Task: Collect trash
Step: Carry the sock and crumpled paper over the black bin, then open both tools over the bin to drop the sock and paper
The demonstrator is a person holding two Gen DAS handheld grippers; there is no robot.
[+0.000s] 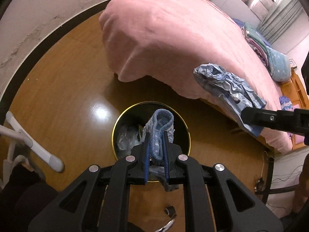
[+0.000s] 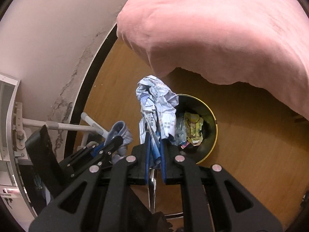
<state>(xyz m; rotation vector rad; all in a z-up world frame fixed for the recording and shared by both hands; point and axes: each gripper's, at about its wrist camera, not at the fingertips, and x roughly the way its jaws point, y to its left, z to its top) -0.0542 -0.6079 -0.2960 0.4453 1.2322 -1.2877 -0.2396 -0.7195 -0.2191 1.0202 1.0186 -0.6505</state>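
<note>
Two items in hand, one per gripper. Left gripper (image 1: 156, 150) is clamped on a blue knitted sock (image 1: 161, 129), jaws nearly together, hanging directly over the gold-rimmed trash bin (image 1: 115, 127) on the wood floor (image 1: 63, 89). Right gripper (image 2: 154, 147) is pinched tight on a crumpled blue-white printed paper (image 2: 157, 106). From its own view the bin (image 2: 213, 116) lies at about 2 o'clock of the paper, so it is not yet centred. The bin already holds a clear plastic bag (image 1: 126, 137) and a yellow wrapper (image 2: 193, 127).

Judgement: drop the sock first, opening wide since knit may snag on the pads. Shift the right gripper toward 2 o'clock before release. Keep clear of the pink bedspread (image 1: 170, 38) at 12 o'clock.
</note>
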